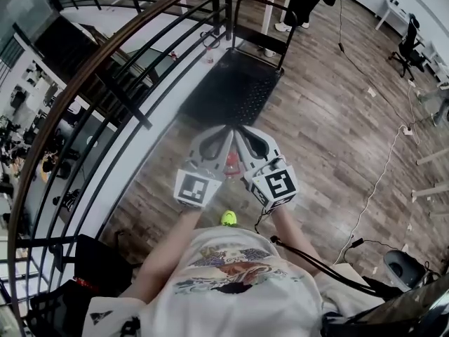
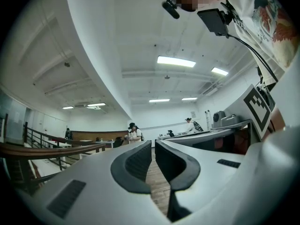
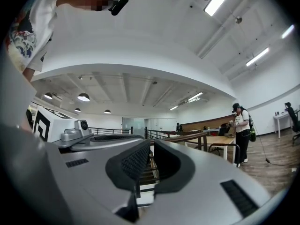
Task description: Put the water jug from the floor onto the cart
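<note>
A dark curved railing [image 1: 105,69] with a wooden handrail borders the wood-plank floor [image 1: 337,118] on the left. A white cable [image 1: 379,177] trails across the boards at the right. A black office chair [image 1: 409,48] stands farther back.

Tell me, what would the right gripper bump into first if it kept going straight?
Probably the black railing: it shows straight beyond the closed jaws of the right gripper. The cart lies lower, so the gripper might pass over it. The distance is unclear.
</note>
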Available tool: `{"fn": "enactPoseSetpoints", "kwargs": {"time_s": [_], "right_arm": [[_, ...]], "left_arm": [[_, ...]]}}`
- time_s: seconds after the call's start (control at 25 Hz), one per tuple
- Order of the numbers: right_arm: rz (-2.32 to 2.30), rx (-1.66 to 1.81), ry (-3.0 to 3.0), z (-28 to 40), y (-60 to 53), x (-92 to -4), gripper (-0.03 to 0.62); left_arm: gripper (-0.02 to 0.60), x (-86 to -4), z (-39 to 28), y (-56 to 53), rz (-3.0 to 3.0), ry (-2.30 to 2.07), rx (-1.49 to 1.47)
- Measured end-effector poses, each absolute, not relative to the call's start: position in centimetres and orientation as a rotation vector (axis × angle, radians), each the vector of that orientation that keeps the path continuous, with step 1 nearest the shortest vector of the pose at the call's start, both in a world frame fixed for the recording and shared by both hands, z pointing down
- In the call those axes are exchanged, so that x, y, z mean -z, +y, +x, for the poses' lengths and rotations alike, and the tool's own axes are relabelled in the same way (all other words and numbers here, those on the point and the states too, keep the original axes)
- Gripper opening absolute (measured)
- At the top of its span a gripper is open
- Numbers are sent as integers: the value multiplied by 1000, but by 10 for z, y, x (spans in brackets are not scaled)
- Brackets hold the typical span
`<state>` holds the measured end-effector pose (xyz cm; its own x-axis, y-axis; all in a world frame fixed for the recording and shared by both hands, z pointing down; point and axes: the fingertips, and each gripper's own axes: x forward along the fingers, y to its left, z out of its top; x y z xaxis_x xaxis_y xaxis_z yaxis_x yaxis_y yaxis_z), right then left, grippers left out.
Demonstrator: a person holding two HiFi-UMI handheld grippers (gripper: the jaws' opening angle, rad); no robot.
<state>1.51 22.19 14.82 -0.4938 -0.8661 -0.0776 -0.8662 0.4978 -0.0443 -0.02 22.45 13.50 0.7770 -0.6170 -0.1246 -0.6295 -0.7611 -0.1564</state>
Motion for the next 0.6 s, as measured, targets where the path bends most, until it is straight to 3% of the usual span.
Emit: {"fn": "enactPoseSetpoints", "kwargs": {"time_s": [0.6], "right_arm": [[-1585,66,2645,27,166,-173,31]], "left_arm": [[14,-157,13,167,-2844,955,-76]]}}
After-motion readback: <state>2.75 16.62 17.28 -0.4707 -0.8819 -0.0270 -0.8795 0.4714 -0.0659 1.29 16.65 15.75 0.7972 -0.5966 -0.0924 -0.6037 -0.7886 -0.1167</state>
